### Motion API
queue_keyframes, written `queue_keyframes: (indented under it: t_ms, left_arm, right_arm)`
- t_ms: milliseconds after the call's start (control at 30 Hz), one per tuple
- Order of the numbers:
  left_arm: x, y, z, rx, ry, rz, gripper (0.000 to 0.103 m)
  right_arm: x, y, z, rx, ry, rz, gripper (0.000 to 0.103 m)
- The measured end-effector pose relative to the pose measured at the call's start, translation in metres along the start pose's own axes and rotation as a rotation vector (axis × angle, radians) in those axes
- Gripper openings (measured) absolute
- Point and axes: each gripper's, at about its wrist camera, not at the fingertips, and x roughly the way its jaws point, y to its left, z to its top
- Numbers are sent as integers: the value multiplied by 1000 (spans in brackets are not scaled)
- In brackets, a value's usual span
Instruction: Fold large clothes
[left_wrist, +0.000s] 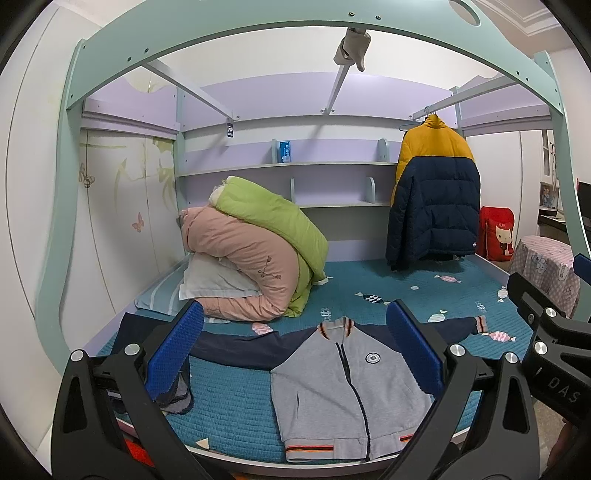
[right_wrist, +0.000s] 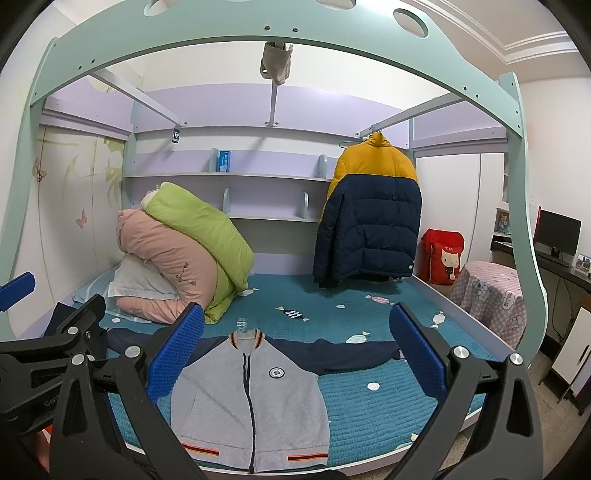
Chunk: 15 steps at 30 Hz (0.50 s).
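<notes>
One grey zip-up jacket (left_wrist: 332, 384) with navy sleeves, laid flat and front-up at the near edge of the bed (left_wrist: 388, 288), collar toward the headboard, zipper closed, both sleeves stretched out sideways. One round badge on the chest; two orange-striped bands at the hem.

Left hand-held gripper (left_wrist: 295, 354) held above the near bed edge, its two blue-padded fingers (left_wrist: 173, 354) spread wide, nothing between them; jacket's collar and chest seen in the gap. Left finger overlapping the end of one navy sleeve in the left wrist view; contact impossible to judge.

Right hand-held gripper (right_wrist: 295, 354) likewise spread wide and empty, two blue pads (right_wrist: 417, 350) either side of the jacket (right_wrist: 251, 398), poised over the teal bedspread (right_wrist: 332, 302).

Two rolled quilts stacked at the far left of the bed: one pink (left_wrist: 240, 266) below, one lime green (left_wrist: 273, 218) leaning over it, with one white pillow (left_wrist: 210, 277) tucked beneath.

One puffer coat (left_wrist: 436, 192), yellow above and navy below, hanging on one hanger from the frame rail at the right. One red cartoon cushion (left_wrist: 496, 232) beyond it. One blue box (left_wrist: 284, 151) on the upper of two wall shelves. One stool under a pink checked cover (right_wrist: 491, 295) beside the bed, and one dark monitor (right_wrist: 557, 232) at the far right.
</notes>
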Motion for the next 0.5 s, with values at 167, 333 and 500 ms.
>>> queue_keyframes:
  t_ms: [167,333,500]
  left_arm:
    - [0,0,0,-1,0,1,98]
    - [0,0,1,1,0,0,98]
    - [0,0,0,0,-3,1,98]
  right_arm:
    - [1,0,2,3,0,3,96]
    - [1,-1,1,4,-1,3,96]
    - [1,-1,1,7,-3,3,96]
